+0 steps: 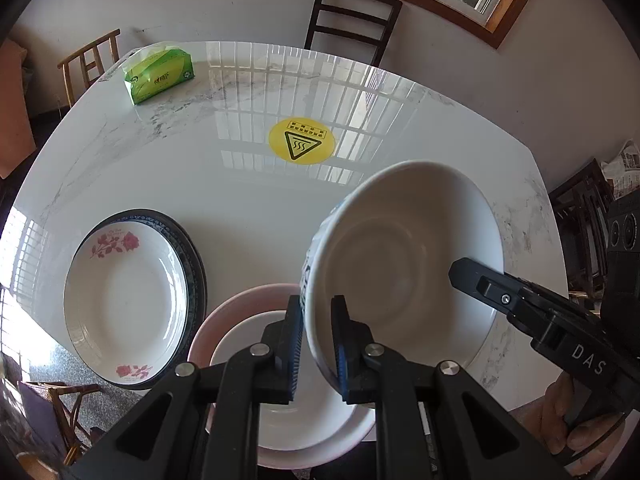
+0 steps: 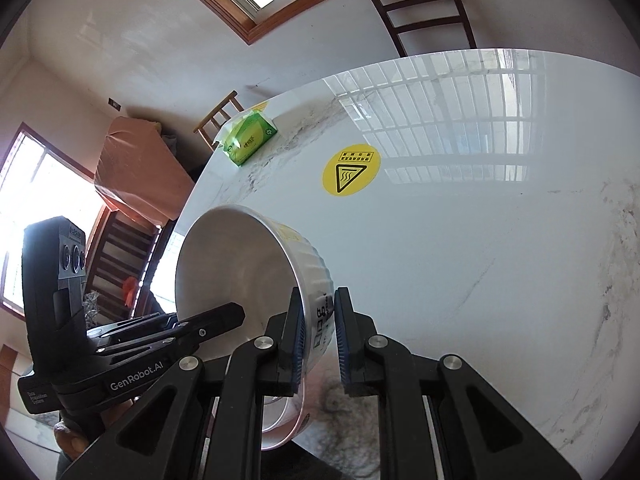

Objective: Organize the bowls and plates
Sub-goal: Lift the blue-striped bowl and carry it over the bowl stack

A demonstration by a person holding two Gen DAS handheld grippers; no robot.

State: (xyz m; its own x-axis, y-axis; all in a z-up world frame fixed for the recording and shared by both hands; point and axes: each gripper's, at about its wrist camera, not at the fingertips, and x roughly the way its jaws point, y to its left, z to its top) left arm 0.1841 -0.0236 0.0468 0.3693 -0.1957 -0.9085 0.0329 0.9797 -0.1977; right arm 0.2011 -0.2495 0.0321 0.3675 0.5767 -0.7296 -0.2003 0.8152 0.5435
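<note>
Both grippers, left and right, pinch opposite rims of the tilted bowl; level it, then lower onto the stack beneath.

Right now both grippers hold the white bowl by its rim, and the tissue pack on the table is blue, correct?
Not quite: the tissue pack is green, as the left wrist view shows. The rest holds: left gripper and right gripper both clamp the white bowl by its rim.

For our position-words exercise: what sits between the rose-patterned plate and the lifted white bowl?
Left wrist view: a pink bowl holding a smaller white bowl, partly hidden by the left gripper gripping the lifted white bowl.
</note>
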